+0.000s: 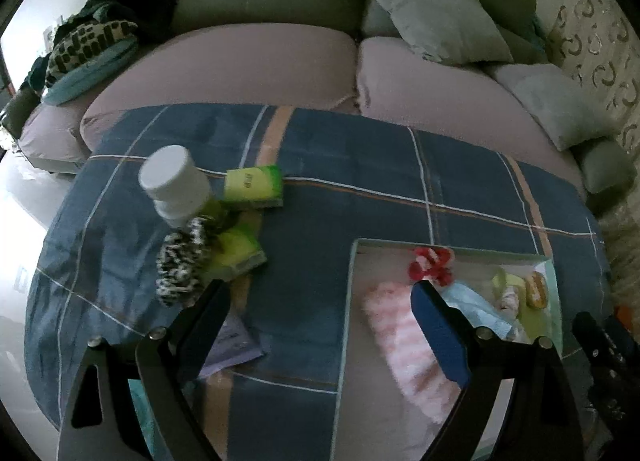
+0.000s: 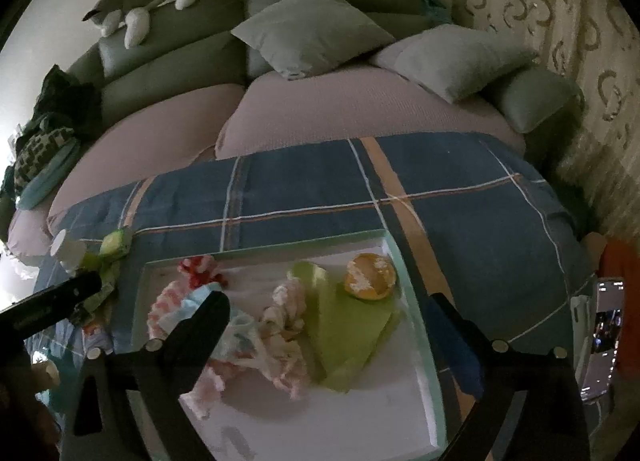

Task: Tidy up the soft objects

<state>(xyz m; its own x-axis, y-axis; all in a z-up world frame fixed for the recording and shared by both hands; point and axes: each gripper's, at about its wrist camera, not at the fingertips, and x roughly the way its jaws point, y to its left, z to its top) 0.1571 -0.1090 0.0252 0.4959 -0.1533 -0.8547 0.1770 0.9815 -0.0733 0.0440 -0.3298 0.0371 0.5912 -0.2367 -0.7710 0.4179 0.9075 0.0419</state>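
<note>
Two grippers, left (image 1: 320,325) and right (image 2: 332,325), both spread wide and empty; black-and-white scrunchie (image 1: 180,265) just ahead-left of left fingers, risking toppling white bottle (image 1: 176,185) touching it when grabbed.

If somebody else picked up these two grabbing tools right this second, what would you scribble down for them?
Left tool: open, holding nothing, hanging between the loose pile and the tray.
Right tool: open, holding nothing, over the tray.
Done: inside the shallow white tray with pale green rim lie a red-and-white knitted piece, a pink striped fluffy cloth, a folded lime-green cloth and a round orange soft toy.
Left: the black-and-white spotted scrunchie sits outside on the blue plaid cloth, beside the white plastic bottle and green tissue packs.
</note>
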